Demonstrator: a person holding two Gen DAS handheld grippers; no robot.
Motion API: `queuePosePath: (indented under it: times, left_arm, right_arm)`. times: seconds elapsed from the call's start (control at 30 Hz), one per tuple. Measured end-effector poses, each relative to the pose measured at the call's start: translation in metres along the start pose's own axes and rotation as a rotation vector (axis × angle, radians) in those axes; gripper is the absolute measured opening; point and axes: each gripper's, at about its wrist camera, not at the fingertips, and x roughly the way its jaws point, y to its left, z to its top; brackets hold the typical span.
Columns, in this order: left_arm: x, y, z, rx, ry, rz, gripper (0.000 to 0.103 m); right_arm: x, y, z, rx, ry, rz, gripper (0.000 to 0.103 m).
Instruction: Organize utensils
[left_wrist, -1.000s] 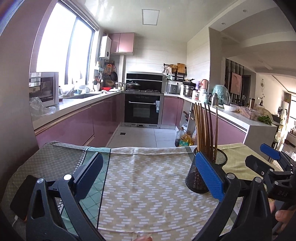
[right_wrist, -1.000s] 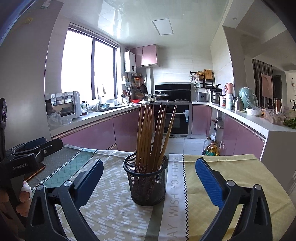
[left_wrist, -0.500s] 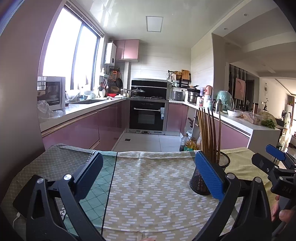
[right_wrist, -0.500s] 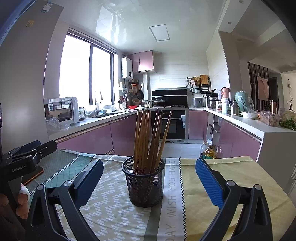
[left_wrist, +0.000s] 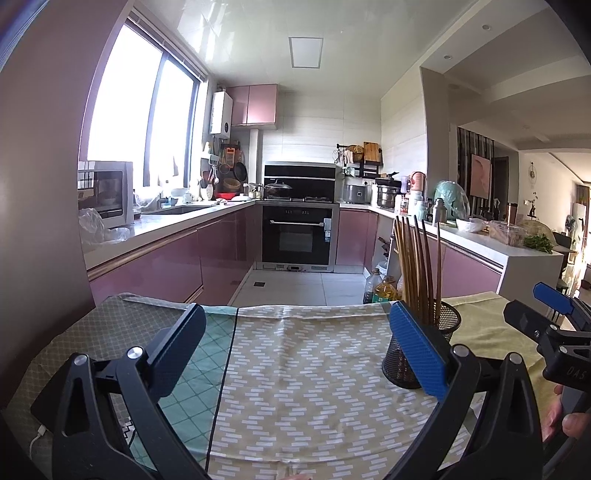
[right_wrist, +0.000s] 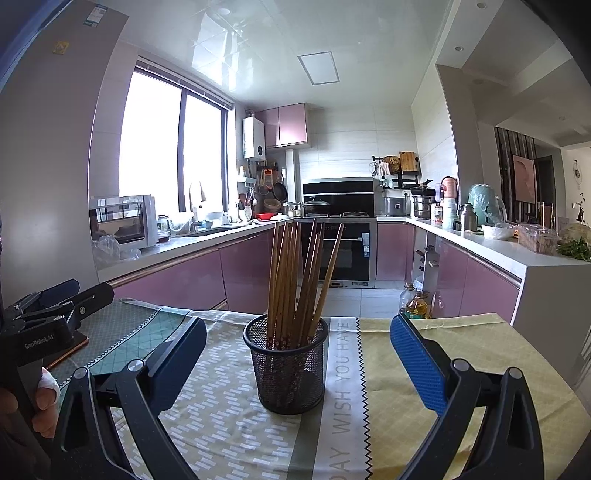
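Chopsticks (right_wrist: 295, 280) stand gathered in the mesh cup (right_wrist: 290, 365); nothing loose remains on the cloth (right_wrist: 229, 413), so little seems left. Both grippers (left_wrist: 295, 350) (right_wrist: 295, 354) gape wide, empty.

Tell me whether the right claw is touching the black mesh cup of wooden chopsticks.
Apart. In the right wrist view, the right claw stands open, and patterned cloth shows between each pad and the black mesh cup.

Left claw (left_wrist: 299, 354) spread wide and empty above the patterned cloth (left_wrist: 310, 373) on the worktop. Black mesh cup (left_wrist: 447, 325) of wooden chopsticks (left_wrist: 415, 266) standing upright behind the blue right finger (left_wrist: 415, 350). Right claw (left_wrist: 546, 310) at the far right edge, apart from the cup.
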Motion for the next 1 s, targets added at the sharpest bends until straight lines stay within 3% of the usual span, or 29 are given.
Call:
queuePosePath:
  times: [1.0]
  left_arm:
    - [-0.0009,0.0018,-0.0035,-0.002,0.008,0.008,0.098]
  right_arm:
    - [0.0027,0.0027,-0.0021,0.006,0.009,0.002,0.097]
